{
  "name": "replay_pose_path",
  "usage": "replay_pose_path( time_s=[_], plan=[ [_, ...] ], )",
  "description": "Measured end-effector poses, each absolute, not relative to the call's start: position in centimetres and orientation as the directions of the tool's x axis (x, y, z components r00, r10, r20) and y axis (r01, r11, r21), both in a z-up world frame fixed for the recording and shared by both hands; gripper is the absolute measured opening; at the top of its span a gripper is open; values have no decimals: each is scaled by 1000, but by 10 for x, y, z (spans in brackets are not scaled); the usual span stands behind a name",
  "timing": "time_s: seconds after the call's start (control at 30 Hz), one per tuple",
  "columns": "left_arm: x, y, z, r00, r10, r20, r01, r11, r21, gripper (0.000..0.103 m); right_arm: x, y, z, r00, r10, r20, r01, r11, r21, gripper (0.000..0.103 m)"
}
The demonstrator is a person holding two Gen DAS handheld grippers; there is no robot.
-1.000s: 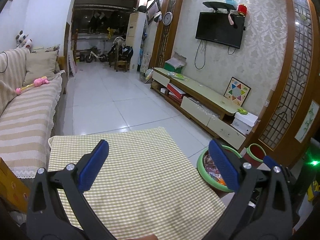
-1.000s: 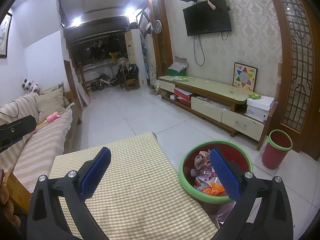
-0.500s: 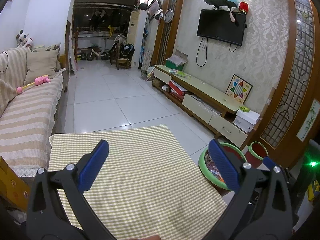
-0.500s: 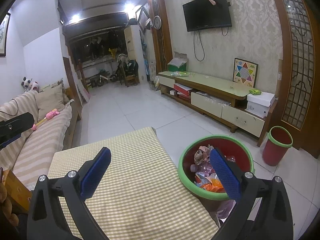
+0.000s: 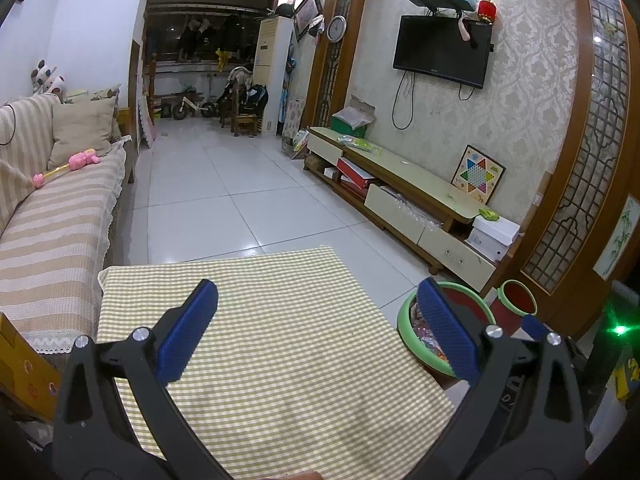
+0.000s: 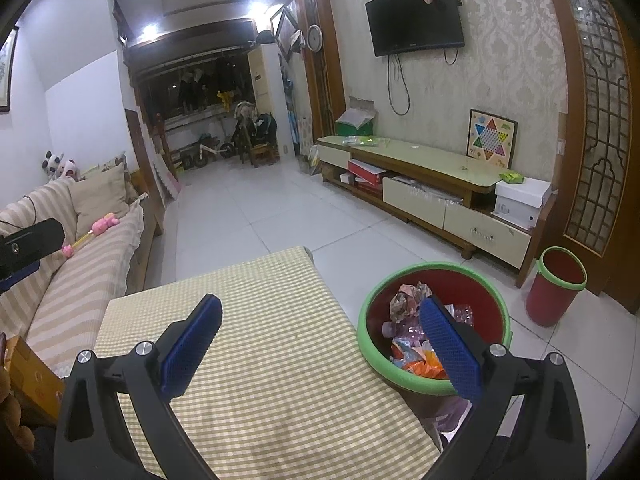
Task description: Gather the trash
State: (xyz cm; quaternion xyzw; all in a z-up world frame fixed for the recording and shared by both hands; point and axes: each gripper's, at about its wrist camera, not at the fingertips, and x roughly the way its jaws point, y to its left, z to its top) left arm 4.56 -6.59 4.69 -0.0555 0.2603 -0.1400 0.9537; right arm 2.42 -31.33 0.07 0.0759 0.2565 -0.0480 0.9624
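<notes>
A red bin with a green rim stands on the floor right of the checked-cloth table; it holds crumpled wrappers and plastic trash. The bin also shows in the left wrist view, partly behind a finger. My left gripper is open and empty above the table. My right gripper is open and empty, over the table's right edge next to the bin. No trash shows on the cloth.
A smaller red bin stands on the floor further right. A striped sofa with a pink toy runs along the left. A low TV cabinet lines the right wall. White tile floor lies beyond the table.
Both wrist views have drifted slightly; the right view now looks a little more down into the bin. Both grippers stay open and empty.
</notes>
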Motion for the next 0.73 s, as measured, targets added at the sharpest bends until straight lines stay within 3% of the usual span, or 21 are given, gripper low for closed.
replay_pose_path(
  time_s=[0.47, 0.73],
  plan=[
    [48, -66, 44, 822, -293, -489, 229, 955, -188, 98, 33, -307, -12, 837, -39, -545, 120, 986, 114, 96],
    [60, -36, 9, 784, -227, -578, 94, 964, -250, 98, 92, -286, -91, 716, -23, -698, 30, 1000, -3, 96]
  ],
)
